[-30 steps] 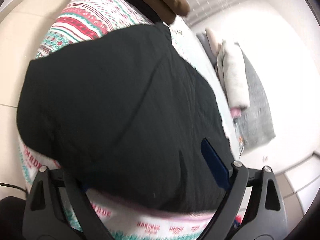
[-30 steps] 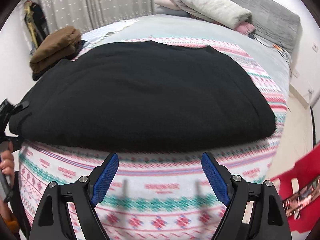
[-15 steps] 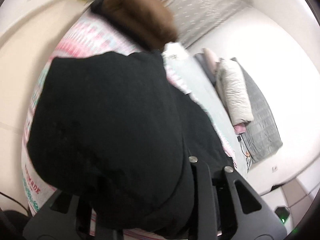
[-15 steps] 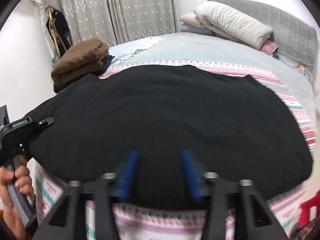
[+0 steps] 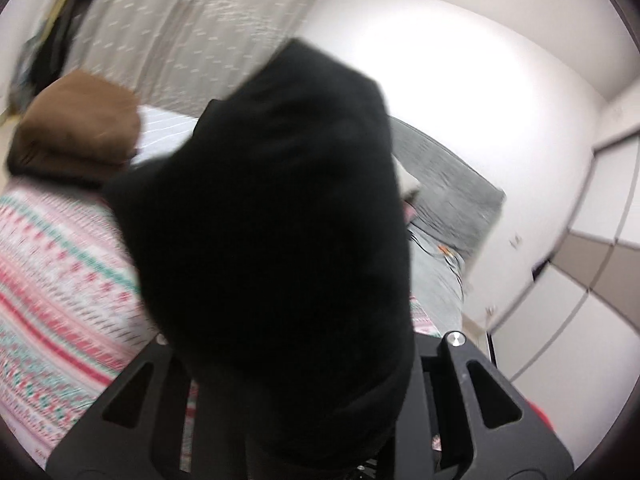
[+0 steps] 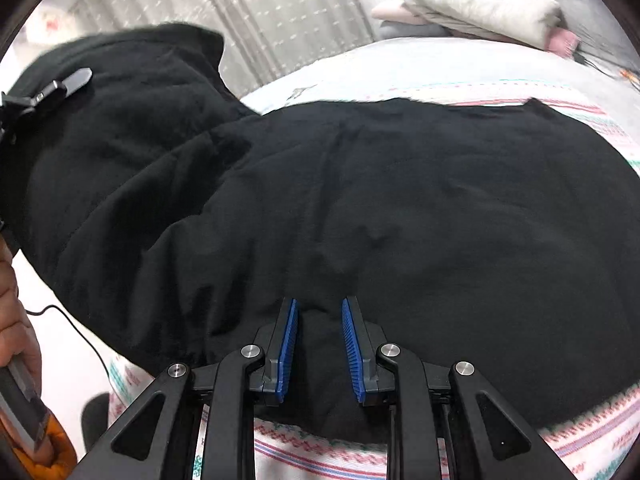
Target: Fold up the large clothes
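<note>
- Because the left gripper [image 5: 304,412] is buried under the black garment [image 5: 280,220] in the left wrist view, its pads cannot be seen; the cloth rises straight out of the jaws and stands up in front of the lens, so judge it clamped on the garment's edge.
- In this view the raised cloth hides most of the patterned bedspread [image 5: 60,272]; a folded brown garment [image 5: 80,136] lies beyond it, well apart.
- Carry the lifted edge level and taut across the bed; a sagging corner will likely crease the fold.
- In the right wrist view, the right gripper [image 6: 320,352] has its blue pads [image 6: 288,348] drawn in narrow and still closing, with a tuck of the garment's near hem [image 6: 320,360] between them.
- Here the garment [image 6: 400,200] spreads flat ahead of the jaws over the bedspread [image 6: 320,456]; its left part [image 6: 120,120] is lifted, with the left gripper's fingertip [image 6: 76,80] lying on it.
- Confirm the right grip has bitten through all layers before lifting, then raise both edges together.
- A hand [image 6: 16,312] holds the left tool's handle at the frame's left edge.
</note>
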